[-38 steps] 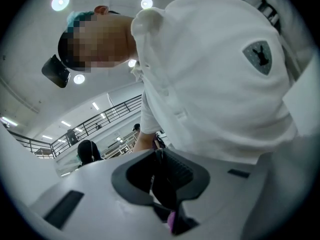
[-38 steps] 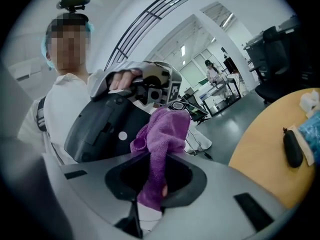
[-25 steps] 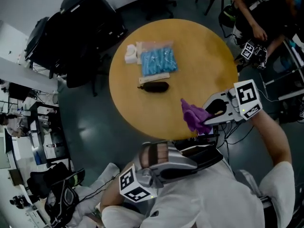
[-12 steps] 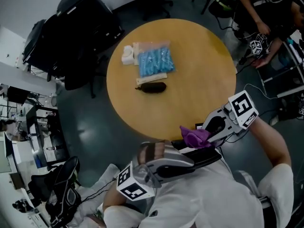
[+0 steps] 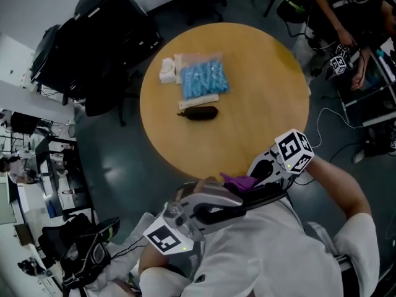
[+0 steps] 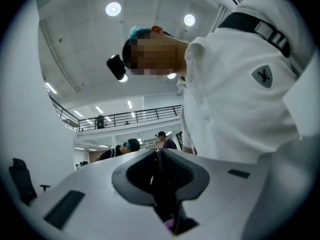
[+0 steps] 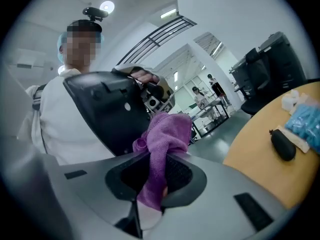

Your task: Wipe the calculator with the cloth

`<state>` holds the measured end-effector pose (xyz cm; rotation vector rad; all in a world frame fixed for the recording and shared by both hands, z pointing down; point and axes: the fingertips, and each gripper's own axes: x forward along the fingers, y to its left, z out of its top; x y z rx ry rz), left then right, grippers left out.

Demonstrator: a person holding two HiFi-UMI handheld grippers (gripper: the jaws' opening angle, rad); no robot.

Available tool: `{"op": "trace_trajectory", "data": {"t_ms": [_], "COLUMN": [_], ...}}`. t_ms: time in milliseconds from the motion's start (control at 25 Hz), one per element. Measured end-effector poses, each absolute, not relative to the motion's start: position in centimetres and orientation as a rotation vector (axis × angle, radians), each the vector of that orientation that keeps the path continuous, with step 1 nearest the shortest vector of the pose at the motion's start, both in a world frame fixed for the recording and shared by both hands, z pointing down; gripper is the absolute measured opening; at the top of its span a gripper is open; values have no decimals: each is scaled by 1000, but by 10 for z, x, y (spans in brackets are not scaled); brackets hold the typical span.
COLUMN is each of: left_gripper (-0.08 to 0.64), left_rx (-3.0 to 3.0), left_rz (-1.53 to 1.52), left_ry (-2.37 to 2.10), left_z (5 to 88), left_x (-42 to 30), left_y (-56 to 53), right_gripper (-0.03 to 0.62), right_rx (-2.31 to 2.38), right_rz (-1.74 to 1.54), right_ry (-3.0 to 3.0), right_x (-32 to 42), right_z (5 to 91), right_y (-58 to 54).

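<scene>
My right gripper (image 5: pixel 257 175) (image 7: pixel 155 171) is shut on a purple cloth (image 5: pixel 238 181) (image 7: pixel 165 134), which bunches up out of its jaws. The cloth sits against the black calculator (image 7: pixel 107 111) (image 5: pixel 263 197), held up in front of the person's white shirt, off the near edge of the round table. My left gripper (image 5: pixel 232 204) (image 6: pixel 159 171) is shut on the calculator. In the left gripper view it shows only as a thin dark edge (image 6: pixel 160 184) between the jaws. The calculator's key side is hidden from me.
The round wooden table (image 5: pixel 260 91) carries a blue packet (image 5: pixel 204 79), a white object (image 5: pixel 167 72) and a small black pouch (image 5: pixel 199 112). Black bags and chairs (image 5: pixel 105 36) stand at the back left. Another person (image 5: pixel 346 17) sits at the upper right amid floor cables.
My right gripper has carried the cloth off the table's edge, down and toward the person, up to the calculator. My left gripper has rolled and shifted a little with the calculator.
</scene>
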<state>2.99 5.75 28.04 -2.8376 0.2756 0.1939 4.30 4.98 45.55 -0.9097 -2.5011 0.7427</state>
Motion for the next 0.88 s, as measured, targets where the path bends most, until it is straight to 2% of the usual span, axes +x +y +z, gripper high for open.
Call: {"op": "trace_trajectory", "data": {"t_ms": [200,400,720,880], "left_gripper": [52,52,52,52], "left_rx": [-2926,-3082,-3343,-3443], "left_rz": [265,356,468,288], "left_ry": [517,913,1483,1575], "left_z": [291,360,576,671], "left_x": [7,-23,-52,-50], "left_y": [18,-42,-129,-150], "right_gripper": [75,75,75,75], "right_rx": [-583,-69,325,370], "right_rz": [741,791,970,1058], "right_ry": [-2603,-2766,-2851,-2833], "right_x": [46,93,150,152], "right_z": [490,503,514,531], "right_y": [6,-65,-90,-80]}}
